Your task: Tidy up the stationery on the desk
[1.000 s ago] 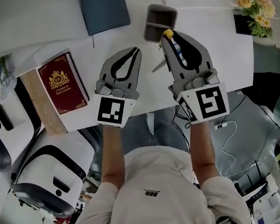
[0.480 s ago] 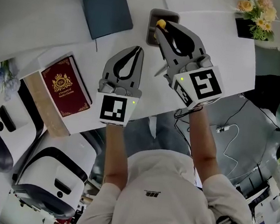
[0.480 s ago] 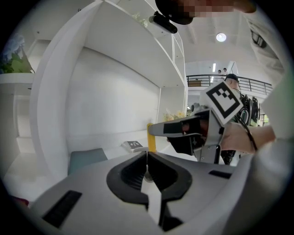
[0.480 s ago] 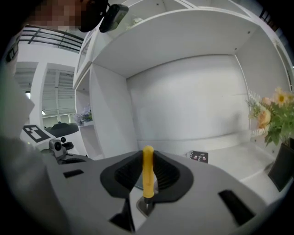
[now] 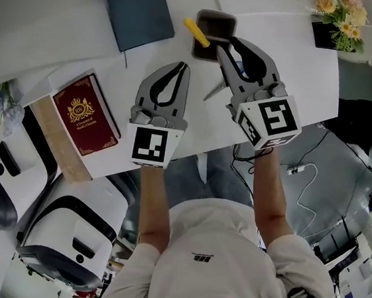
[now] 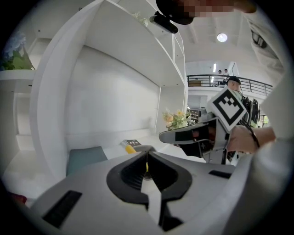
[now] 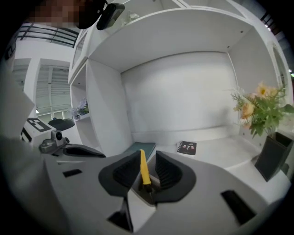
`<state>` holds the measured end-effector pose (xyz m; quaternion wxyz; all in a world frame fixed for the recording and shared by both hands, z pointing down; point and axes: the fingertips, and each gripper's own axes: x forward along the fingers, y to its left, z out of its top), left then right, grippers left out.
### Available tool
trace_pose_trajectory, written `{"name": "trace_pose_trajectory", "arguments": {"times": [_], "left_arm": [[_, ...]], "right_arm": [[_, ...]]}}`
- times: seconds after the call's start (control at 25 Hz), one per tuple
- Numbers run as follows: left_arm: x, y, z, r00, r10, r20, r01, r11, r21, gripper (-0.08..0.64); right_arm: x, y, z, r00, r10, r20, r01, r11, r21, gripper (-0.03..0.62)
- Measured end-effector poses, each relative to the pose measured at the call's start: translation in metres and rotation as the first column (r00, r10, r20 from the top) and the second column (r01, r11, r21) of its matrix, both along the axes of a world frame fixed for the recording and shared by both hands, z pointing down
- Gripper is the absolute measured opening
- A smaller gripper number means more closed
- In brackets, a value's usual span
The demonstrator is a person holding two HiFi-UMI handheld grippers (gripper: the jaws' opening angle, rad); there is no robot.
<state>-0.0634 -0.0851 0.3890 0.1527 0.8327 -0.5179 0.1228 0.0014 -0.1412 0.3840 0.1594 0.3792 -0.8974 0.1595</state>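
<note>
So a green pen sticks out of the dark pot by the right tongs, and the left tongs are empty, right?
Wrong colour: the head view shows a yellow pen sticking out of the dark pot by the right tongs, whose jaws have just been opening with the pen loose between them; the left tongs are empty.

We're looking down on a person who is wearing a white short-sleeved T-shirt (image 5: 230, 230), and it's carrying a small dark logo (image 5: 202, 257) on the chest. The left hand-held gripper (image 5: 180, 67) and the right hand-held gripper (image 5: 225, 44) are both showing smooth grey shells that are tapering forward, with black ribbed pads lining the inside. The right one's jaws have just been opening and are standing apart. At the back, the left cube (image 5: 149, 146) and the right cube (image 5: 273, 123) are showing white faces with black square markers.
</note>
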Motion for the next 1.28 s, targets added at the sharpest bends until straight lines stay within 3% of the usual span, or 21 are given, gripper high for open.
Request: {"name": "trace_pose_trajectory", "arguments": {"times": [0.56, 1.0, 1.28], "left_arm": [[0.036, 0.009, 0.027, 0.996, 0.089, -0.005, -0.089, 0.995, -0.048, 0.0], [0.058, 0.011, 0.042, 0.991, 0.137, -0.002, -0.137, 0.988, -0.076, 0.0], [0.058, 0.01, 0.046, 0.991, 0.132, -0.008, -0.132, 0.988, -0.085, 0.0]], "right_arm": [[0.07, 0.041, 0.074, 0.981, 0.144, -0.131, -0.165, 0.971, -0.173, 0.061], [0.085, 0.067, 0.132, 0.96, 0.158, -0.232, -0.238, 0.894, -0.378, 0.058], [0.086, 0.065, 0.148, 0.956, 0.173, -0.237, -0.268, 0.844, -0.464, 0.081]]}}
